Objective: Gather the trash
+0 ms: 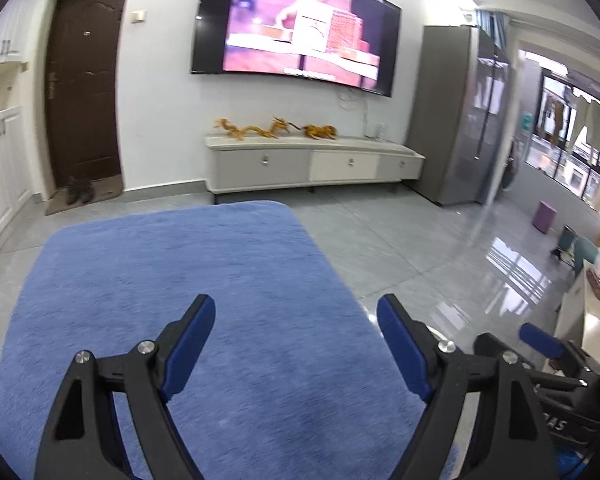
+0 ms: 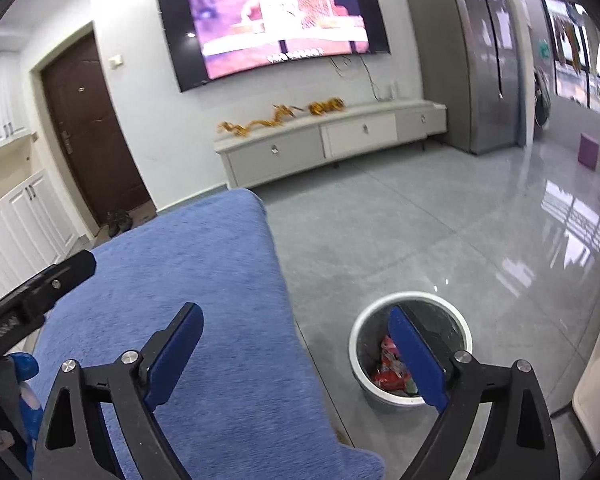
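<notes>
A blue plush rug (image 1: 180, 300) covers the surface below both grippers; it also shows in the right wrist view (image 2: 188, 280). My left gripper (image 1: 296, 312) is open and empty above the rug. My right gripper (image 2: 296, 320) is open and empty, over the rug's right edge. A round grey bin with a white rim (image 2: 380, 312) stands on the tiled floor right of the rug. Red and colourful wrappers (image 2: 388, 368) lie inside it. The right gripper's right finger (image 2: 416, 360) partly hides the bin. No loose trash shows on the rug.
A wall TV (image 1: 296, 24) hangs above a low white cabinet (image 1: 312, 160) with golden figures. A brown door (image 1: 84, 92) is at left, a grey fridge (image 1: 456, 120) at right. A purple cube (image 2: 588, 150) sits on the shiny floor. The other gripper shows at each view's edge.
</notes>
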### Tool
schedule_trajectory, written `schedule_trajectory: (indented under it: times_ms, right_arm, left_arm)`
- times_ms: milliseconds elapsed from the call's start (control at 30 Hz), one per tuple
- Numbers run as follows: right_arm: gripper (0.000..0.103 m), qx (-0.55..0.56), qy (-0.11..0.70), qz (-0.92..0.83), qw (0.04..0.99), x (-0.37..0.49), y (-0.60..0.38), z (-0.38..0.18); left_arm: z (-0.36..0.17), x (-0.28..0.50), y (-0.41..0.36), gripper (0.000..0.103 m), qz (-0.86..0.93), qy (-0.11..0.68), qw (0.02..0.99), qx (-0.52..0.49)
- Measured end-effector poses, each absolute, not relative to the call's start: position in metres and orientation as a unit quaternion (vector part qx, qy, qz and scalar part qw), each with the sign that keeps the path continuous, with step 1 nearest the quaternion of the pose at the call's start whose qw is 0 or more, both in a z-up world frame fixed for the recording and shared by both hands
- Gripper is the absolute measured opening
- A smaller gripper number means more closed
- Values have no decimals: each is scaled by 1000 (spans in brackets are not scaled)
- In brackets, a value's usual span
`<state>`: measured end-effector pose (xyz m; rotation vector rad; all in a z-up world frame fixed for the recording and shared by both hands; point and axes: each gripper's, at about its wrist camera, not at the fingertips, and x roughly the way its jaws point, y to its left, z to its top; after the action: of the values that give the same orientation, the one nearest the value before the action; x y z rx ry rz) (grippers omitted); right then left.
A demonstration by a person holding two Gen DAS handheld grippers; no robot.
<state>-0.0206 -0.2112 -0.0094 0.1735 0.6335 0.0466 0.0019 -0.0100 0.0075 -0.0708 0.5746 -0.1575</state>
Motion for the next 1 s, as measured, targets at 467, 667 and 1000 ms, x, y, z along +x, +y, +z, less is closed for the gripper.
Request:
schedule_trajectory:
  times_ms: [467,667,1000]
  right_arm:
    - [102,50,265,29,962,-45,-165,-14]
    - [103,36,255,26,966,-50,-157,-19]
    - [103,34,235,4,971,-59,-162,-21]
  left_arm:
    - [0,-51,41,83,40,246,968,-29]
    - [-3,-62,47,83,60,240,969,-25]
    - [-5,-67,45,99,67,222,973,-19]
